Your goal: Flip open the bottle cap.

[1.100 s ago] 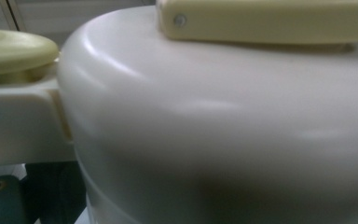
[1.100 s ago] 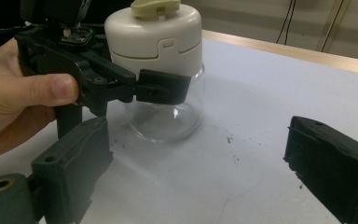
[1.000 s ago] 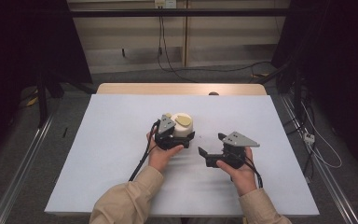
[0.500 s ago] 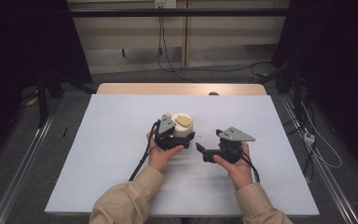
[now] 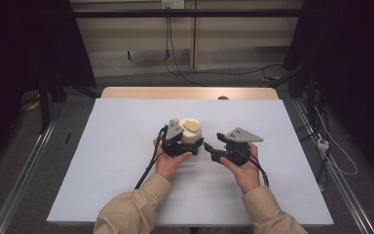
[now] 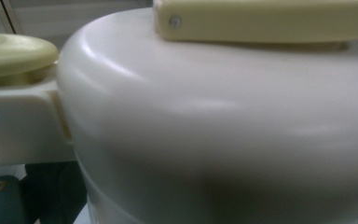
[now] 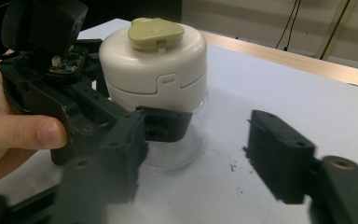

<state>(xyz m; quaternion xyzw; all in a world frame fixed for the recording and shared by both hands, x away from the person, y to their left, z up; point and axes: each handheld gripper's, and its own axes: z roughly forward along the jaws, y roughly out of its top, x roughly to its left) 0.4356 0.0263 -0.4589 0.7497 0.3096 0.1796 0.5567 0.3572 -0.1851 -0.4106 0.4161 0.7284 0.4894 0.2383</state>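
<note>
A white jar (image 5: 191, 129) with a cream cap and a clear base stands mid-table. My left gripper (image 5: 189, 145) is shut on its base from the near side. One of its fingers (image 7: 165, 125) lies against the clear wall. In the left gripper view the jar's white lid (image 6: 214, 116) looms close, with a cream knob (image 6: 14, 53) at the left. My right gripper (image 5: 210, 149) sits just right of the jar (image 7: 154, 60) and points at it. Its jaws have just been closing and look blurred. They stand apart with nothing between them (image 7: 193, 154).
A white sheet (image 5: 102, 146) covers the table, with a wooden strip (image 5: 185, 92) along the far edge. Cables lie on the floor behind and to the right. Small dark specks mark the sheet near the jar.
My right gripper has edged left toward the jar and its jaws have come closer together. The left gripper and the jar have stayed put.
</note>
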